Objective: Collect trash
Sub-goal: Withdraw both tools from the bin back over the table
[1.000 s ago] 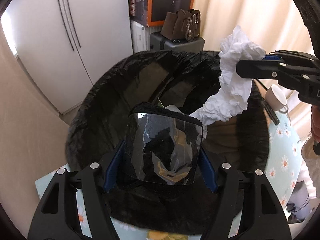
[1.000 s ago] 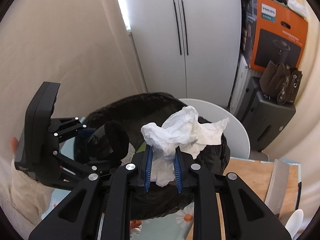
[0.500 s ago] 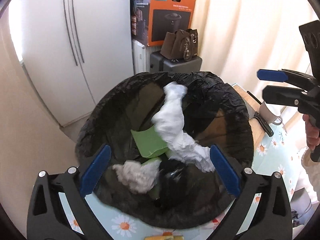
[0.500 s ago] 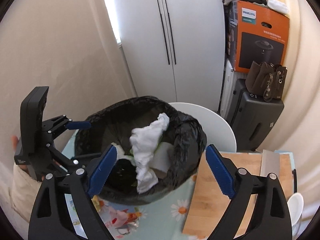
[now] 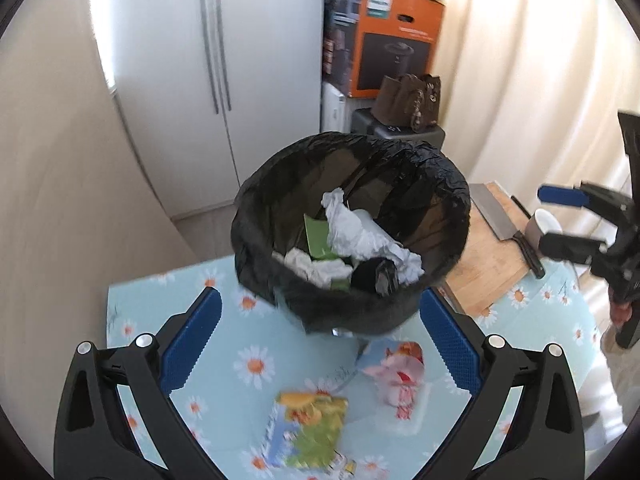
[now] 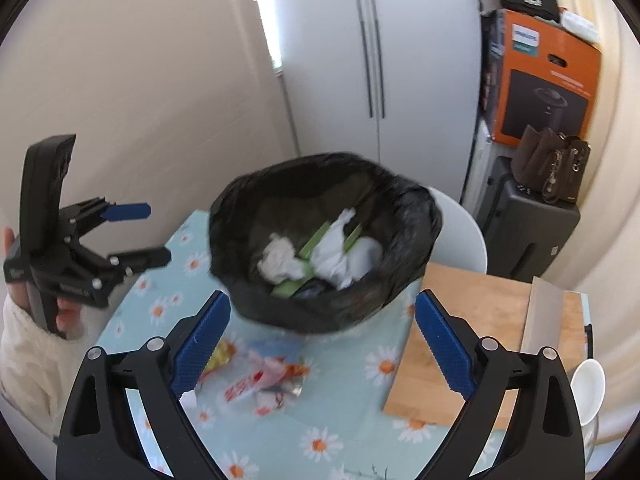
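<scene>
Left gripper (image 5: 320, 332) spread wide, empty, right gripper (image 6: 322, 334) jaws opening, empty, bin (image 5: 256, 216) centre frame, daisy-print tablecloth (image 5: 256, 364), white cupboard (image 5: 208, 60) upper left.

We see crinkled, glossy black plastic lining the bin (image 5: 448, 184), with crumpled white tissue paper (image 5: 360, 236) matt and soft inside. The tablecloth (image 5: 256, 344) looks smooth and faintly shiny, the cutting board (image 6: 472, 304) plain matt wood, the cleaver blade (image 6: 542, 320) dull brushed metal, and the snack wrappers (image 6: 272, 380) shiny.
</scene>
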The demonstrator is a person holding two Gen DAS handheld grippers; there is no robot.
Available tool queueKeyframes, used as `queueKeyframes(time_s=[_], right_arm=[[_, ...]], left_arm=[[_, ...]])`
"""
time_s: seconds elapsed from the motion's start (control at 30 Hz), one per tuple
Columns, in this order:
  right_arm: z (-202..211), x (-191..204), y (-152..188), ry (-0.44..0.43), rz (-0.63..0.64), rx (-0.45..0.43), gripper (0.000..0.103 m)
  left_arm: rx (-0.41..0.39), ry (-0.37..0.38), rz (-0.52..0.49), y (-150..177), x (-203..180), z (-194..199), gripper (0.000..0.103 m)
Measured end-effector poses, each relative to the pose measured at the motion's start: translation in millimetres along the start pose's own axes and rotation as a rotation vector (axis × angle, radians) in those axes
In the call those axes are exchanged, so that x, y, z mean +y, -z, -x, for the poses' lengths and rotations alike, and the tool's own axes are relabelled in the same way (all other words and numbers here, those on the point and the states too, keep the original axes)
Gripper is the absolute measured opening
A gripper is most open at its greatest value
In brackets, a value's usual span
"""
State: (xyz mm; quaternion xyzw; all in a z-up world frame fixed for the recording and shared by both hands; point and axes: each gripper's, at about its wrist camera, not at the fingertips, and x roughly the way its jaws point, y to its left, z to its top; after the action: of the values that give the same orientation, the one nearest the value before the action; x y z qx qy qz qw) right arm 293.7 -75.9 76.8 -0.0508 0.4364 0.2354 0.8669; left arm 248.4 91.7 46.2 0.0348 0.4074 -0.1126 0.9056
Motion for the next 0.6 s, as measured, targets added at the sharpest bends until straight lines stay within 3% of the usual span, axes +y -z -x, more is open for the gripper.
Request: queueKeyframes(time_s=[0.6], right_arm=[[0.0,44.2,71.0,-0.117,0.102,0.097,0.091]], left_arm=[[0.069,-0.177,0.17,102.0,11.3,66.9,0.097]])
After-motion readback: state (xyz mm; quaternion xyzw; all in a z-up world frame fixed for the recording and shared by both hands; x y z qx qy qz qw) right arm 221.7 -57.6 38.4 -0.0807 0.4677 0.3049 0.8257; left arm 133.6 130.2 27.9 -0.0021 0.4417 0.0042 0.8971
